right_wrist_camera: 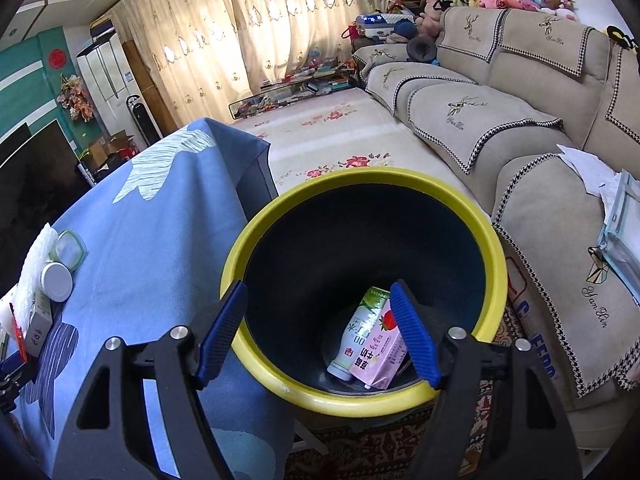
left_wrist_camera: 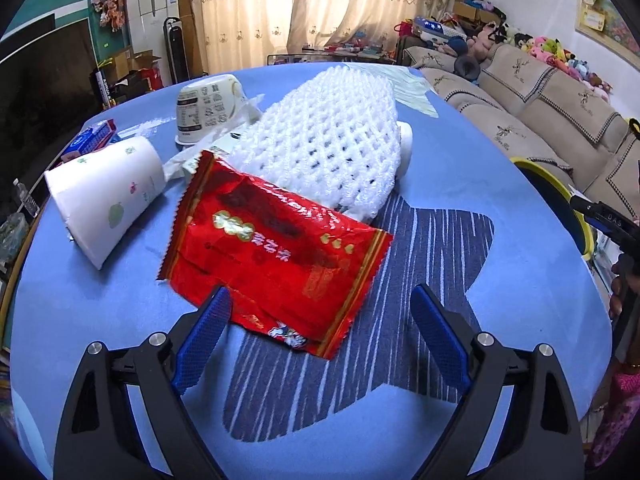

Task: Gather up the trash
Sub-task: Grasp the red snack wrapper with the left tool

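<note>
red wrapper (left_wrist_camera: 276, 256), white foam net (left_wrist_camera: 332, 148), yellow-rimmed bin (right_wrist_camera: 360, 396), blue tablecloth (left_wrist_camera: 100, 320)

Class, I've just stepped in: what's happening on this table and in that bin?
A person with a gripper in each hand is clearing trash off a blue-clothed table. The left gripper, jaws open, is at a red snack wrapper lying against white foam netting and not gripped yet. The right gripper hangs open and empty over the yellow-rimmed bin, where a bottle and pink carton lie.

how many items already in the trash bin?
2 visible. A white bottle with a green top lies slanted on the floor of the yellow-rimmed bin, and a pink strawberry milk carton leans against its right side. More may be hidden behind the near rim.
</note>
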Action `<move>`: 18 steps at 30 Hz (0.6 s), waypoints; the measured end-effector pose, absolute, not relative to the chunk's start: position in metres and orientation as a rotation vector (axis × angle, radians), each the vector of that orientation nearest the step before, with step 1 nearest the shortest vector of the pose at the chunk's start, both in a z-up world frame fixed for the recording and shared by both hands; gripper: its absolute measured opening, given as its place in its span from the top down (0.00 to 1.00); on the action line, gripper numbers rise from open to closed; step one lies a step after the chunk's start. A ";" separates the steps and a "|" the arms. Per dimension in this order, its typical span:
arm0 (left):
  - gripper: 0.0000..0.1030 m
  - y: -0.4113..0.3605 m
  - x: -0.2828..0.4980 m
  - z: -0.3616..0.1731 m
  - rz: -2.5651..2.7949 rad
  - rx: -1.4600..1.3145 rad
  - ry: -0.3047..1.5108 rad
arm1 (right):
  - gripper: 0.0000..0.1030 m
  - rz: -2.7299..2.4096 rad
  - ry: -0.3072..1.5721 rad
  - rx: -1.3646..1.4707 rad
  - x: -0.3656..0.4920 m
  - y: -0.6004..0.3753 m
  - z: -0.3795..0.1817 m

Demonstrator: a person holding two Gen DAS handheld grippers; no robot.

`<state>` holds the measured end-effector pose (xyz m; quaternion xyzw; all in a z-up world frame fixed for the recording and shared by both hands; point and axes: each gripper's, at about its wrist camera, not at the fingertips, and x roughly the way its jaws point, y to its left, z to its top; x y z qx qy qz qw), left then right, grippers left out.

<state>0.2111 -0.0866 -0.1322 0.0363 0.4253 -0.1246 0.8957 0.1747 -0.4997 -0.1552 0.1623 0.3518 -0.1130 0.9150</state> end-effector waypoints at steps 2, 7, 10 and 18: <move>0.17 -0.089 0.213 -0.133 -0.238 0.085 0.882 | 0.32 -0.230 0.726 0.336 0.175 -0.500 -0.156; 0.28 -0.091 0.221 -0.136 -0.182 0.097 0.899 | 0.32 -0.225 0.732 0.342 0.177 -0.499 -0.158; 0.42 -0.087 0.221 -0.135 -0.156 0.097 0.893 | 0.32 -0.224 0.730 0.344 0.175 -0.500 -0.159; 0.79 -0.072 0.210 -0.130 -0.168 0.059 0.891 | 0.32 -0.227 0.723 0.360 0.171 -0.502 -0.157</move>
